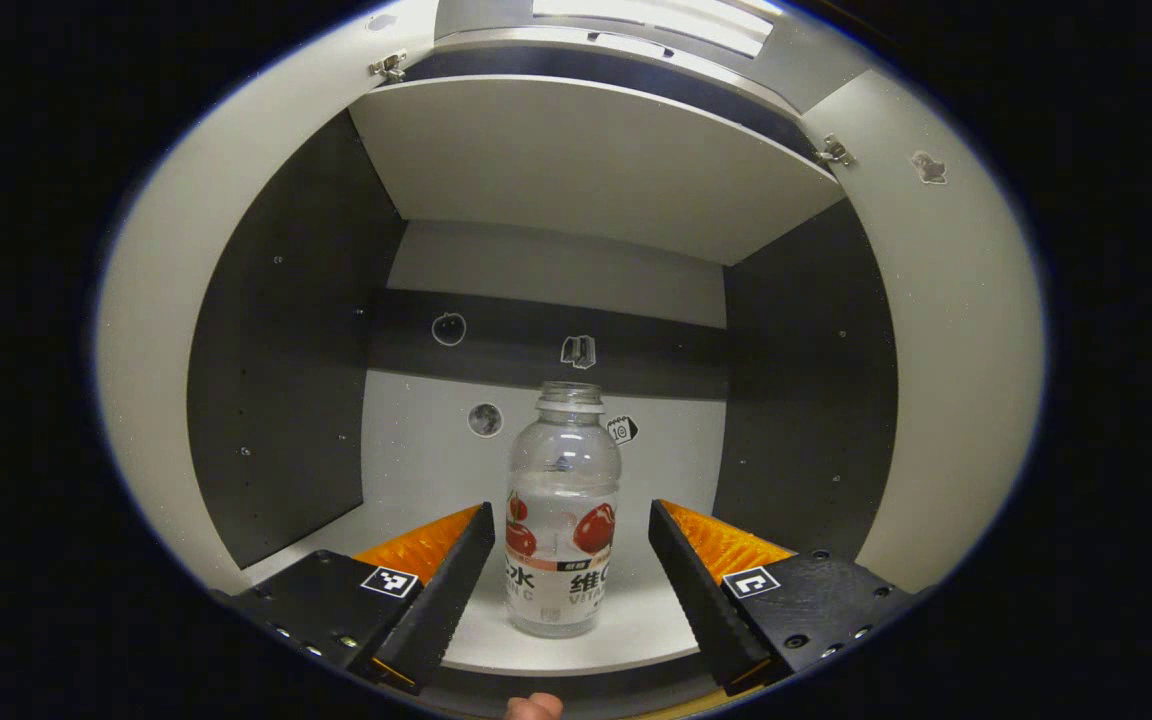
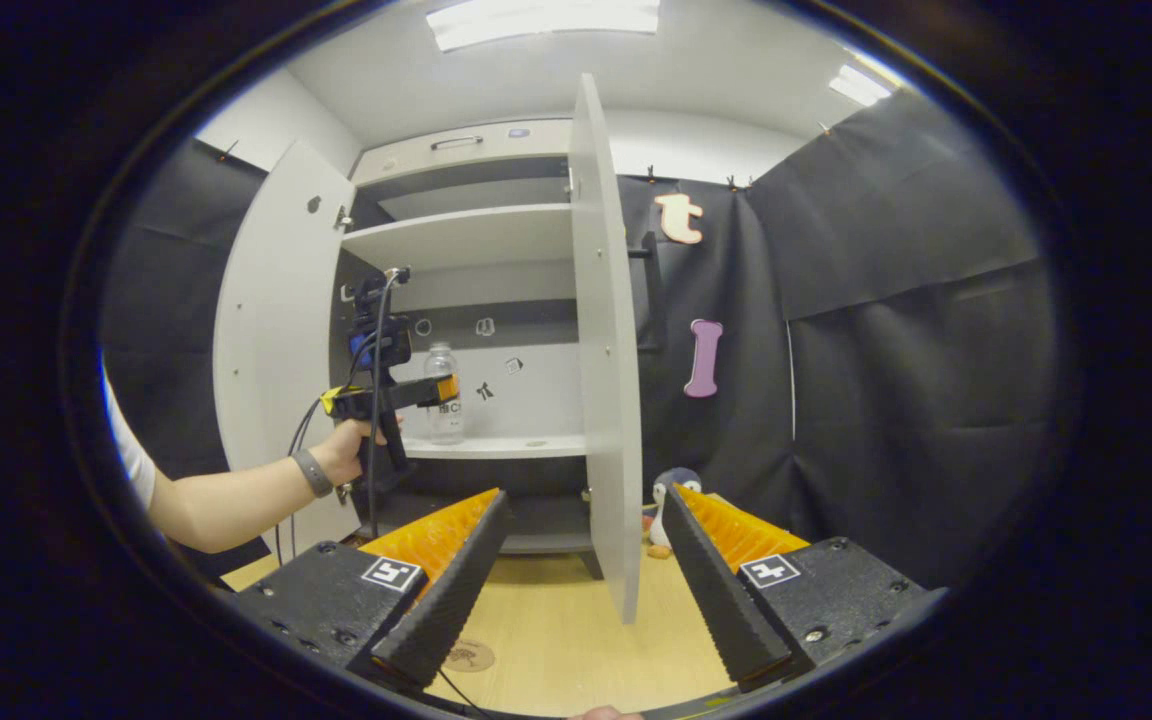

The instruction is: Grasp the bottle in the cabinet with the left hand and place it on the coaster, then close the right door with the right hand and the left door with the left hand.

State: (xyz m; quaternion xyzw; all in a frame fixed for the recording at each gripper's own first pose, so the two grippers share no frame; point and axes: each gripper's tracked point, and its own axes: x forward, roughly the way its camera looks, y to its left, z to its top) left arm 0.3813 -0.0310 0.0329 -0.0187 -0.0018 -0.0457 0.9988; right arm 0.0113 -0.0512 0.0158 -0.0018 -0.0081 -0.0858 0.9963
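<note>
A clear, capless bottle (image 1: 562, 520) with a red-fruit label stands upright on the cabinet's lower shelf (image 1: 416, 470). My left gripper (image 1: 570, 508) is open, one finger on each side of the bottle with a gap on both sides. In the right gripper view the same bottle (image 2: 442, 362) shows inside the cabinet, with the left gripper (image 2: 436, 390) held at it by a hand (image 2: 346, 455). The right gripper (image 2: 586, 493) is open and holds nothing, facing the edge of the open right door (image 2: 601, 350). A round coaster (image 2: 468, 656) lies on the wooden table below it.
The left door (image 2: 276, 330) stands wide open. An upper shelf (image 1: 586, 160) spans the cabinet above the bottle. A small penguin toy (image 2: 671, 495) sits on the table right of the cabinet. Black cloth walls (image 2: 916, 350) close off the right side.
</note>
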